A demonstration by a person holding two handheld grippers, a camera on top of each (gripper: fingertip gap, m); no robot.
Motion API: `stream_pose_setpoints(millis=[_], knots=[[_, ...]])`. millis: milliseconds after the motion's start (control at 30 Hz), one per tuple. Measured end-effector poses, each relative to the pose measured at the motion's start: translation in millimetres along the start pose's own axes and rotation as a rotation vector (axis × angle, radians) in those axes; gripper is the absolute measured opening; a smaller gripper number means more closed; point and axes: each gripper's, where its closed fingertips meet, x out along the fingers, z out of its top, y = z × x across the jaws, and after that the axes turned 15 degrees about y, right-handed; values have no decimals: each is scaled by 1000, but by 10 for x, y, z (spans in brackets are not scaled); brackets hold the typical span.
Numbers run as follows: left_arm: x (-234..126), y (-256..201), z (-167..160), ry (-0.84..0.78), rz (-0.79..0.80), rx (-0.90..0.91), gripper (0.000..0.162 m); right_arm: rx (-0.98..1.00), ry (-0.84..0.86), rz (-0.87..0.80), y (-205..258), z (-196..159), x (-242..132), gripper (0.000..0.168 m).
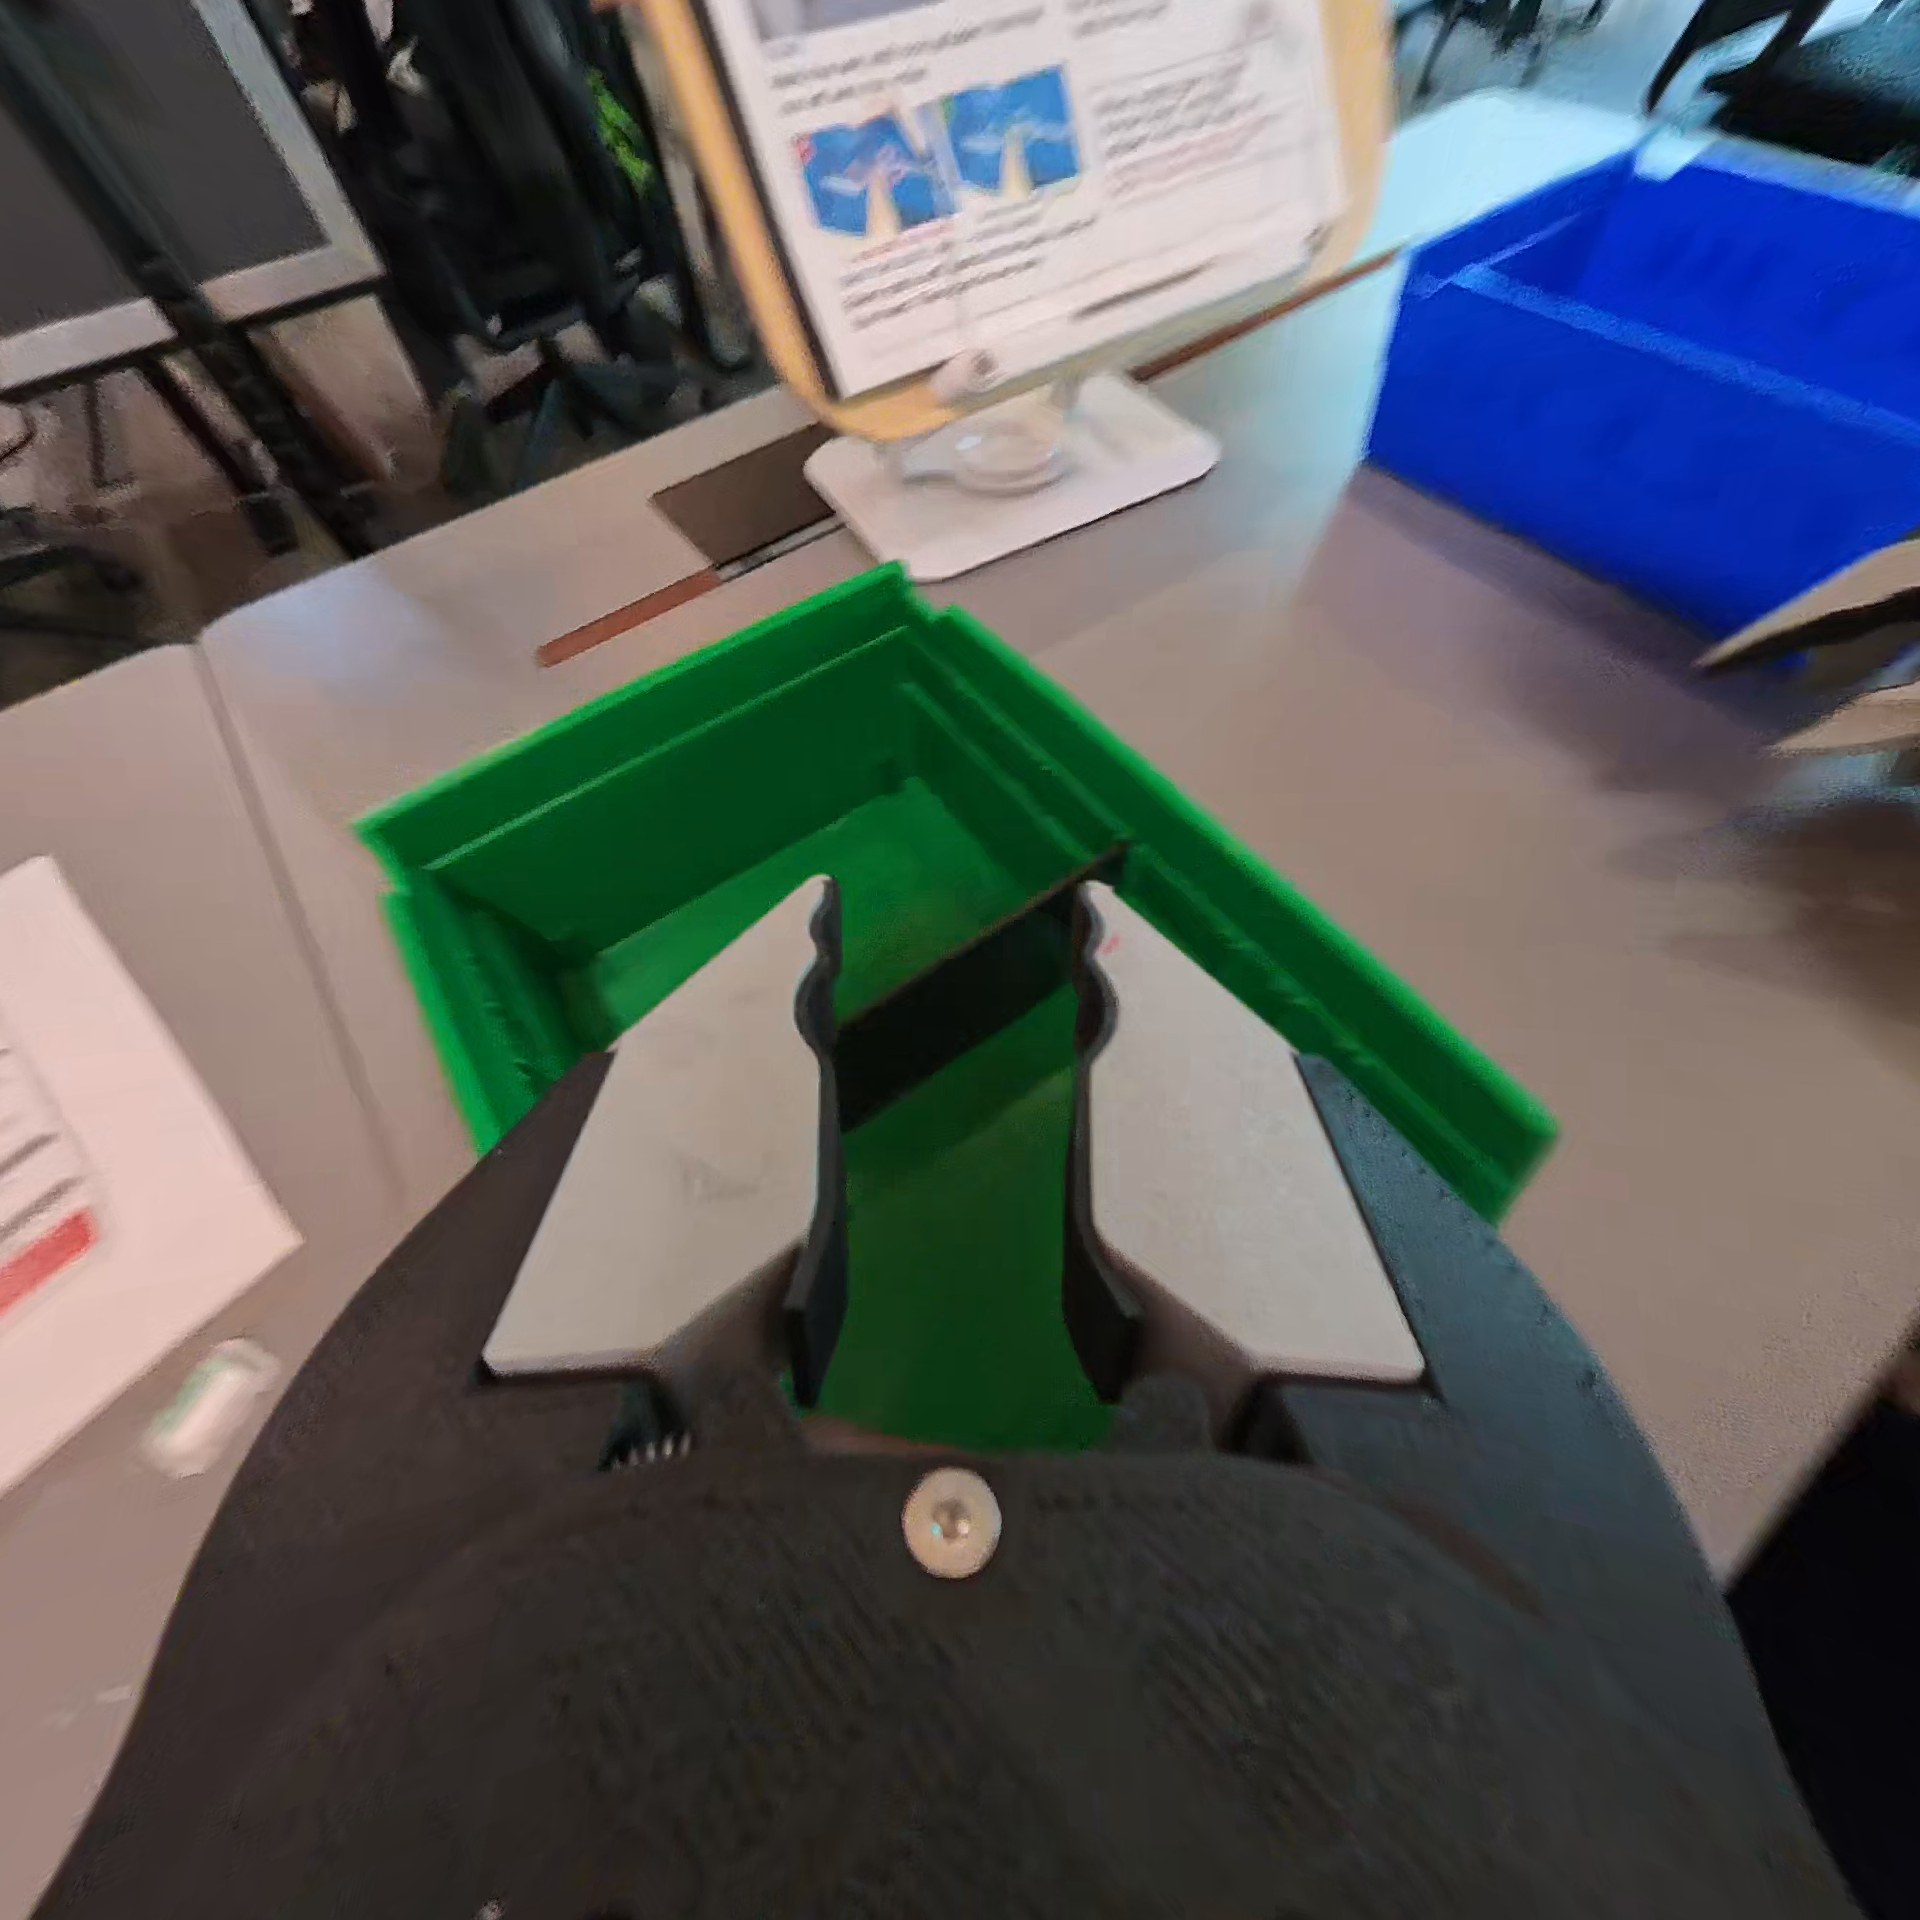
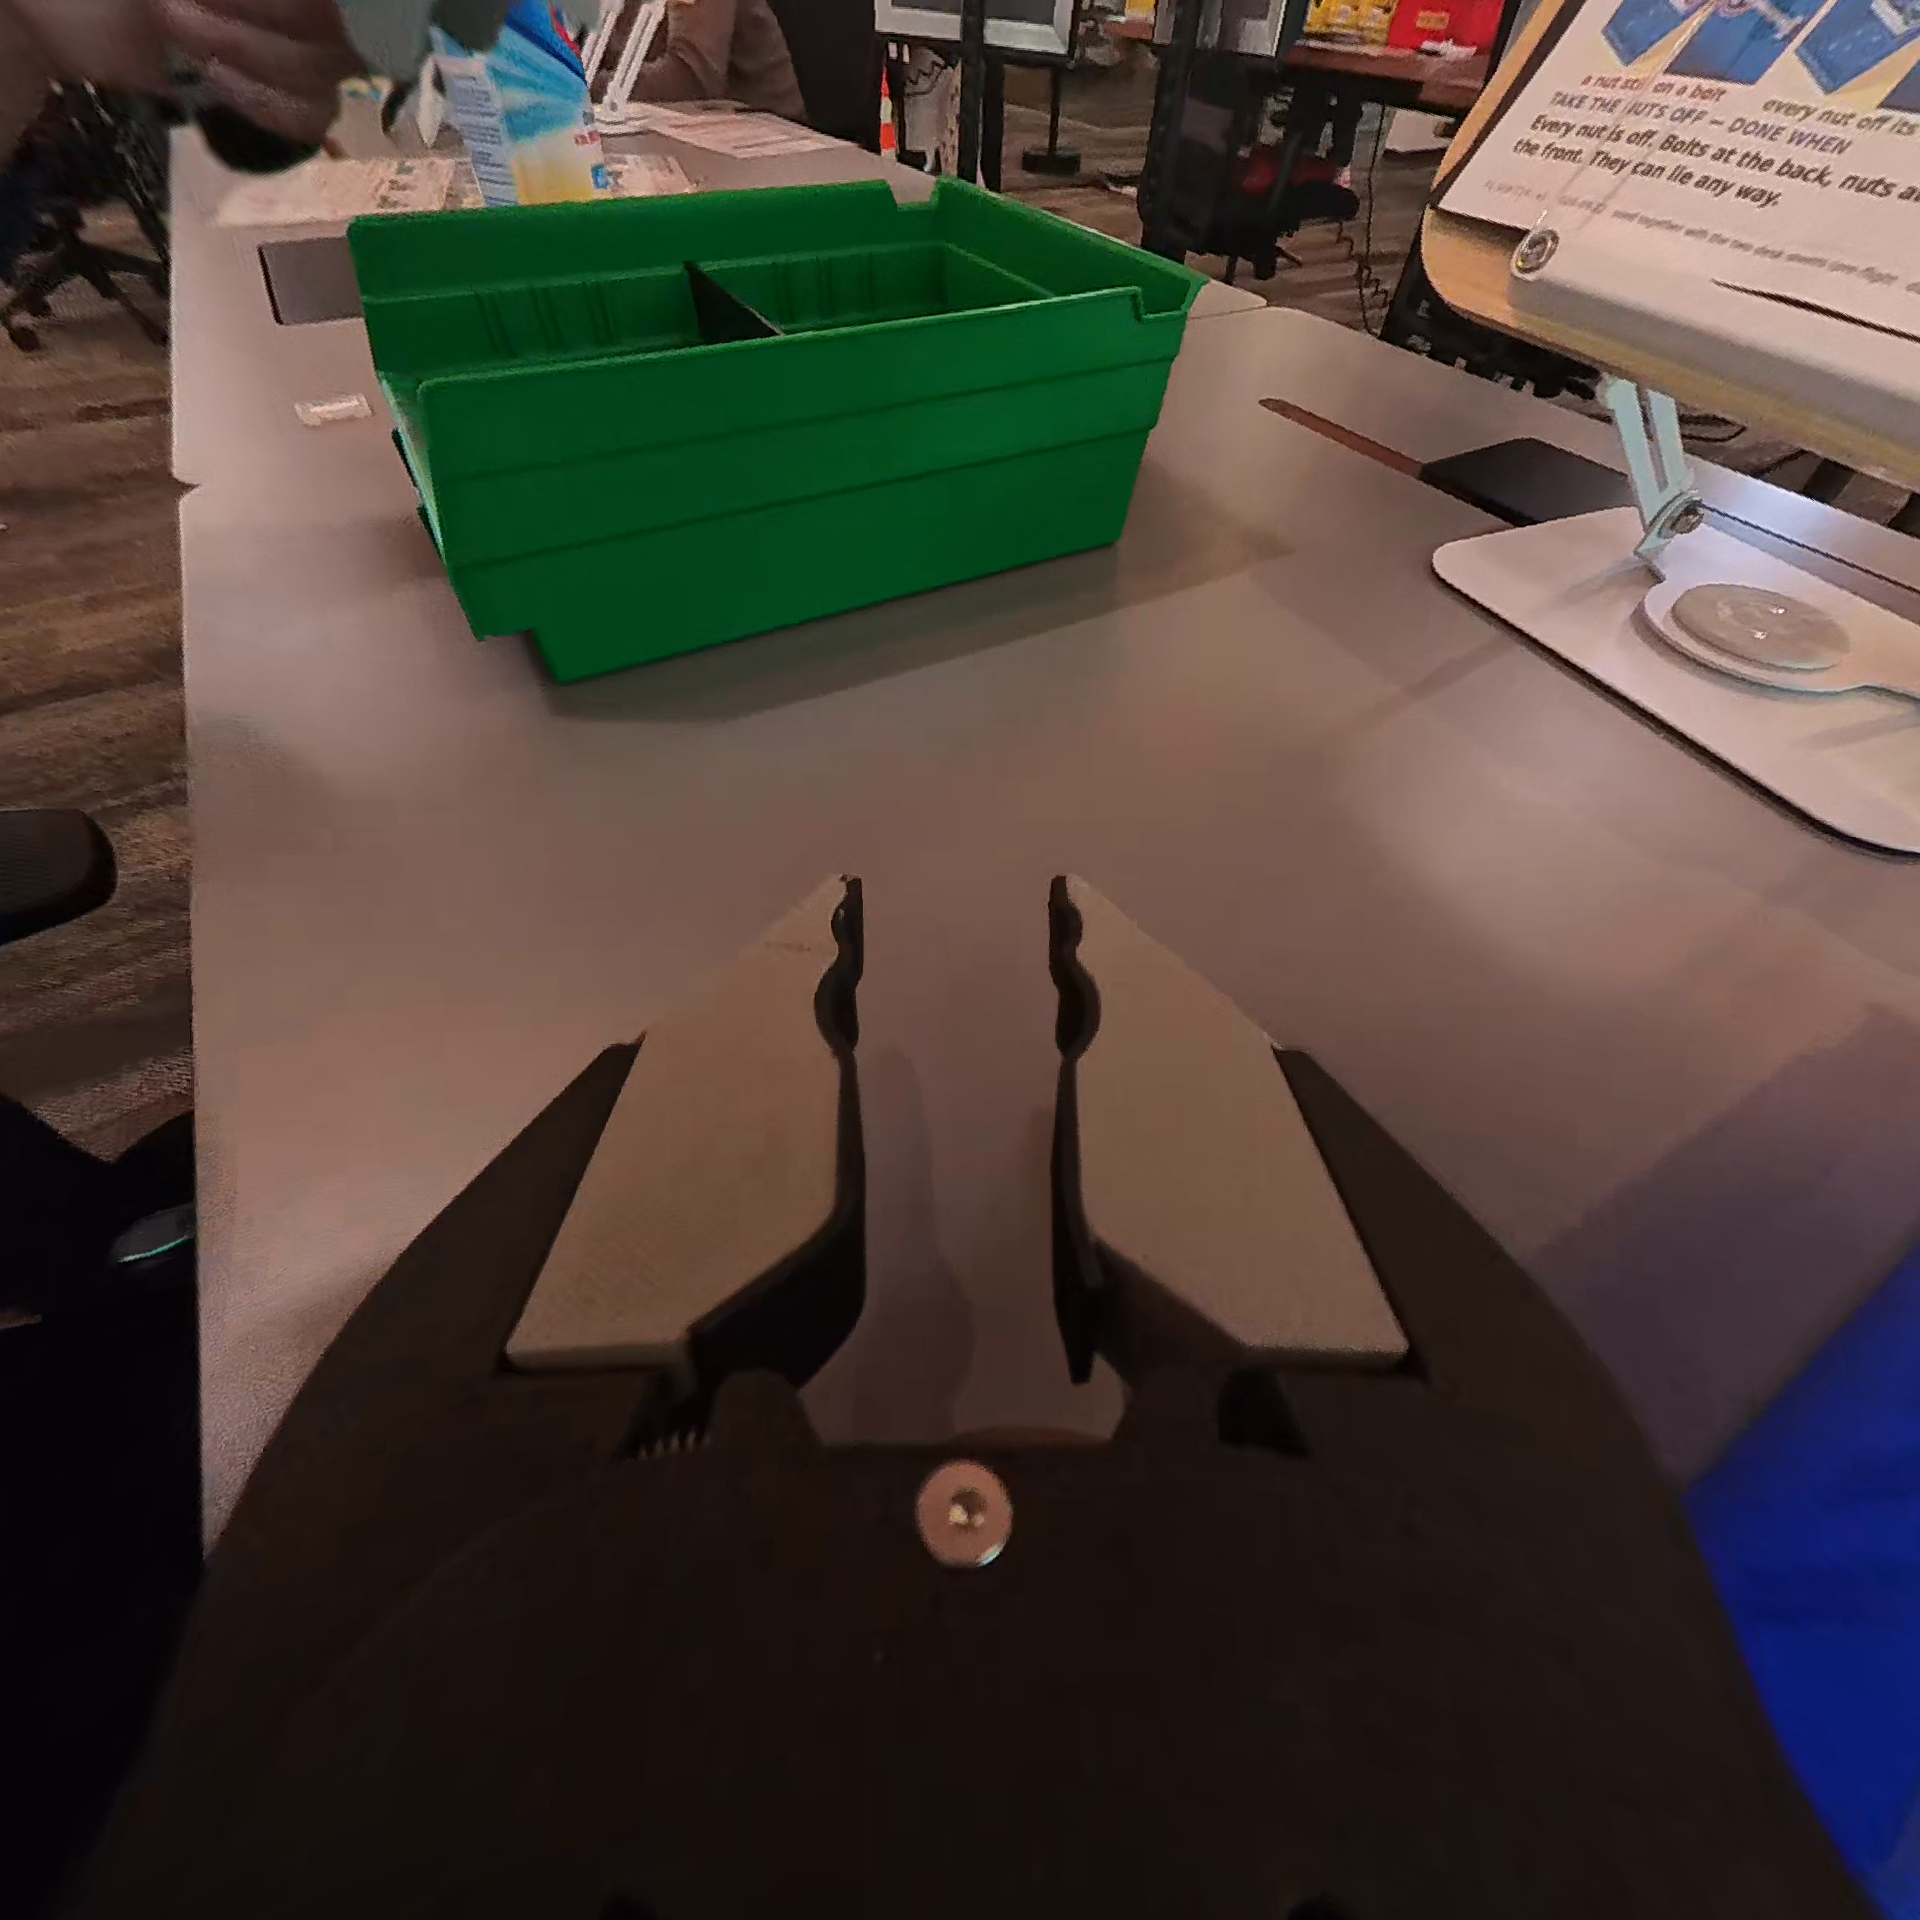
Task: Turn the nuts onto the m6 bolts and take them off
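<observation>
A green bin (image 1: 1299,935) with a black divider (image 1: 956,1018) sits on the grey table. My left gripper (image 1: 956,914) is open and empty, hovering above the bin and pointing down into it. No nuts or bolts show on the visible bin floor. In the right wrist view the same green bin (image 2: 790,468) stands farther off, its divider (image 2: 727,307) visible. My right gripper (image 2: 954,899) is open and empty, low over bare table in front of the bin. The right gripper's tips (image 1: 1829,675) show blurred at the right edge of the left wrist view.
A blue bin (image 1: 1662,395) stands at the back right. An instruction sheet on a white stand (image 1: 1018,488) is behind the green bin, also in the right wrist view (image 2: 1704,644). White papers (image 1: 94,1122) lie at the left. A hand (image 2: 187,62) shows far left. Some 30 cm of space lies between my two pairs of fingers.
</observation>
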Motion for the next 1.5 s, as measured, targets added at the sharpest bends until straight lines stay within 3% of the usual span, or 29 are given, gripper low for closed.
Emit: stream_pose_setpoints(millis=[167,433,600,633,767,867,967,1100,1200,1300,1400,1500], knots=[[489,454,-1,252,13,69,43,3,43,-6,-28,-85,65,33],[1143,818,-426,720,43,187,37,52,31,26,-65,-82,66,33],[1281,1011,-892,1054,70,209,33,61,10,35,-57,-69,24,33],[1306,1020,-951,1095,60,207,19,60,6,39,-46,-63,17,33],[1390,947,-1062,1197,-1,190,4,43,-4,52,12,-42,2,32],[1382,952,-1063,1237,19,231,4,19,-5,52,60,-39,-6,32],[1361,988,-940,1175,91,287,4,-9,-2,46,105,-41,-9,32],[1265,677,-203,757,139,338,4,-35,-35,58,164,42,-51,31],[1038,-63,381,380,45,378,4,-43,-91,120,253,235,-113,29],[734,-956,793,42,-161,306,4,-57,-131,187,341,494,-166,28],[555,-1608,902,-139,-299,264,3,-46,-164,239,356,759,-222,28],[552,-2035,827,-184,-375,237,3,-14,-195,271,318,933,-327,28]])
